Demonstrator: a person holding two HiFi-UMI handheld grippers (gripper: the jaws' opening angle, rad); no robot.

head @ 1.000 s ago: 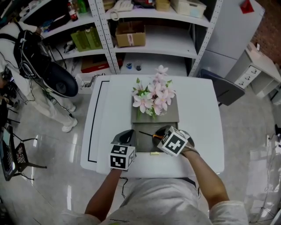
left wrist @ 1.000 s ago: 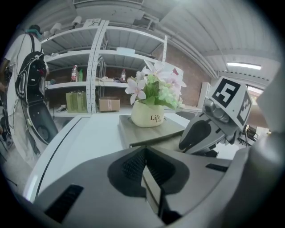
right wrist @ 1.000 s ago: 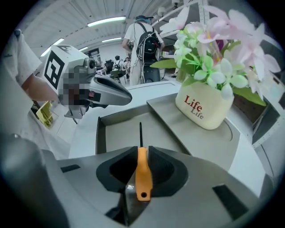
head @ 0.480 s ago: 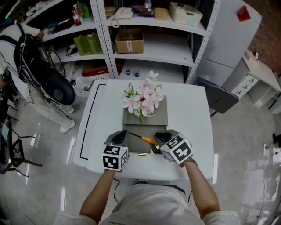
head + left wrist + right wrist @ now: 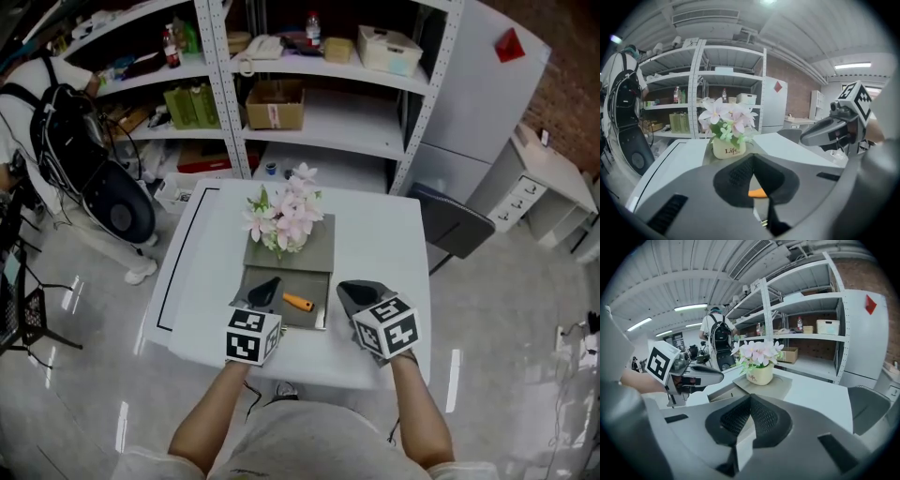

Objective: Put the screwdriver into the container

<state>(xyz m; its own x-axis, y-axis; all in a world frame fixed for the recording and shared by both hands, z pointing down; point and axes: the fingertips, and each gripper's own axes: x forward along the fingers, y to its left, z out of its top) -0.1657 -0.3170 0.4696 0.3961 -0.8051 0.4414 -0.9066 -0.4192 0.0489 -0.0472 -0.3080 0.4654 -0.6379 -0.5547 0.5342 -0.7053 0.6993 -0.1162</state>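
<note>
The screwdriver (image 5: pixel 298 302), with an orange handle, lies inside the shallow grey container (image 5: pixel 281 316) at the near middle of the white table (image 5: pixel 375 234). My left gripper (image 5: pixel 265 290) hovers over the container's left part, jaws shut and empty, and covers the screwdriver's shaft. In the left gripper view the orange handle (image 5: pixel 757 192) shows just behind the left gripper (image 5: pixel 752 160). My right gripper (image 5: pixel 353 290) is off the container's right edge, above the table, shut and holding nothing. In the right gripper view, the right gripper (image 5: pixel 750 401) has its pads pressed together.
A pot of pink flowers (image 5: pixel 281 216) stands on a grey lid (image 5: pixel 314 253) just behind the container. Metal shelves (image 5: pixel 319 84) with boxes rise behind the table. A grey chair (image 5: pixel 452 225) sits at the right. A person with a backpack (image 5: pixel 56 122) stands at the left.
The right gripper was at the screwdriver's handle over the container; it has let go and drawn back to the right. The screwdriver now lies in the container. The head view has shifted.
</note>
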